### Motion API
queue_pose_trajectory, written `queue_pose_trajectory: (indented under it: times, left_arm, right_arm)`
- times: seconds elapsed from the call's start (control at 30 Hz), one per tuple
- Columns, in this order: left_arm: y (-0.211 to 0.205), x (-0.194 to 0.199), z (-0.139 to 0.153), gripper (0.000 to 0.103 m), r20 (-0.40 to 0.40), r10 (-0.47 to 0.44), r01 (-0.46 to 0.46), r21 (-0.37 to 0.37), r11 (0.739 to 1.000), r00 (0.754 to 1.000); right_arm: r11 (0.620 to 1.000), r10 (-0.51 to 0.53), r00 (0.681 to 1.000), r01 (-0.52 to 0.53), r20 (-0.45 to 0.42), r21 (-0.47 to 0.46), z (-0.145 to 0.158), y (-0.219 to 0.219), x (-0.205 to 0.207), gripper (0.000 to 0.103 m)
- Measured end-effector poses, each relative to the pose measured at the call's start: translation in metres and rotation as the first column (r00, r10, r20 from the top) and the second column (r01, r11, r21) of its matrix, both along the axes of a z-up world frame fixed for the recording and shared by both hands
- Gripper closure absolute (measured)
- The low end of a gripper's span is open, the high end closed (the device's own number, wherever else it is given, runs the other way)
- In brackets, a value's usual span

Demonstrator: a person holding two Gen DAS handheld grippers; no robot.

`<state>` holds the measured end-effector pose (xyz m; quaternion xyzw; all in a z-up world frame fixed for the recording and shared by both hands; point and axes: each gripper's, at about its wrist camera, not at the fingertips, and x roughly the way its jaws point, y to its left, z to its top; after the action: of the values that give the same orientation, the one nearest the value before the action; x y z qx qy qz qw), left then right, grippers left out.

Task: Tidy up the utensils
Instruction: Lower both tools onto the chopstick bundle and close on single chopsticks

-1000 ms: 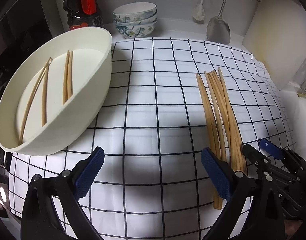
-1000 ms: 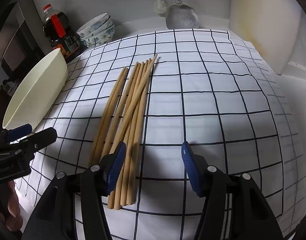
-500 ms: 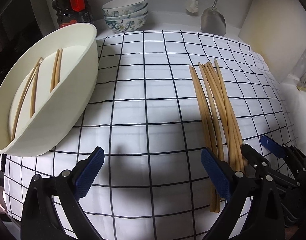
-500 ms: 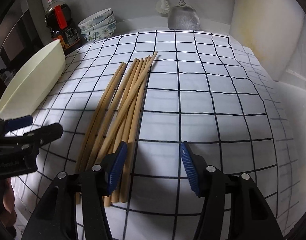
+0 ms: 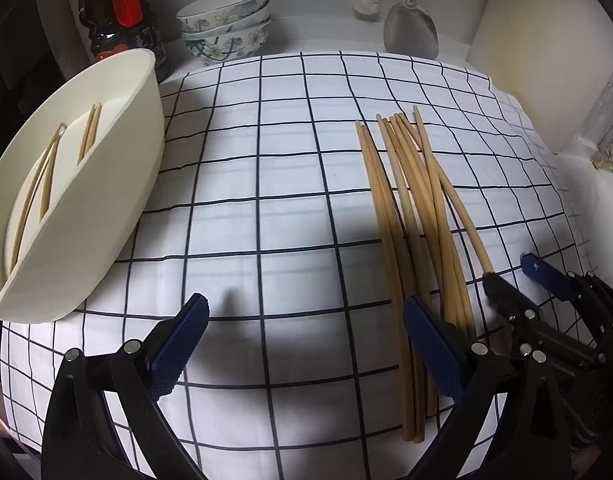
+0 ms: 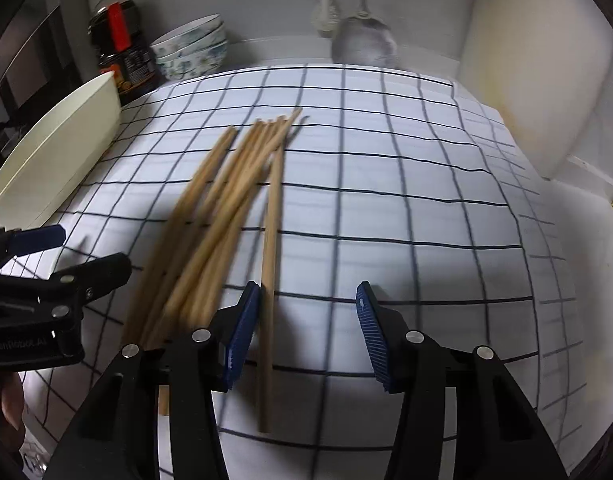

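Observation:
Several wooden chopsticks [image 5: 418,220] lie in a loose bundle on the checked cloth [image 5: 266,184], right of centre. A cream oval tray [image 5: 106,200] at the left holds a few more chopsticks [image 5: 46,176]. My left gripper [image 5: 306,344] hangs open over bare cloth, its right pad beside the bundle's near ends. My right gripper [image 6: 306,332] is closing; one chopstick [image 6: 270,264], split off from the bundle [image 6: 210,232], lies between its jaws against the left pad, with a wide gap to the right pad. Each gripper shows in the other's view: right gripper [image 5: 522,284], left gripper [image 6: 66,254].
At the back stand a dark sauce bottle [image 5: 118,16], stacked patterned bowls [image 5: 226,24], a hanging brush [image 5: 366,0] and a metal spatula [image 5: 410,28]. A pale board [image 5: 546,60] leans at the right. The cloth's right edge [image 5: 566,200] drops to a white counter.
My right gripper has shifted left and narrowed, so one chopstick now sits between its jaws, apart from the bundle. The left gripper has drifted right; the tray sits further left in its view.

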<state>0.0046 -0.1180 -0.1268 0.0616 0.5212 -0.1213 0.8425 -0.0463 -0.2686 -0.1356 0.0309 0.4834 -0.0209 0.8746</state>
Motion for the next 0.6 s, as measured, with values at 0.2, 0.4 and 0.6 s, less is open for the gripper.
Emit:
queue_pose_trajectory:
  times: [0.2,0.4,0.6]
  left_arm:
    - [-0.007,0.002,-0.009,0.007,-0.005,-0.001,0.001,0.028,1.000,1.000]
    - [-0.011,0.002,-0.012,0.006,-0.011,-0.001,0.001,0.034,0.999,1.000]
    - [-0.014,0.005,-0.015,0.006,-0.001,0.014,-0.014,0.061,0.998,1.000]
  right_arm:
    - [1.000,-0.022,1.000,0.022,-0.002,0.002,0.000,-0.018,-0.001,0.055]
    - [1.000,-0.019,1.000,0.019,-0.002,0.006,0.000,-0.020,-0.001,0.055]
    - [1.000,-0.003,1.000,0.003,-0.006,0.004,0.000,-0.020,0.003,0.055]
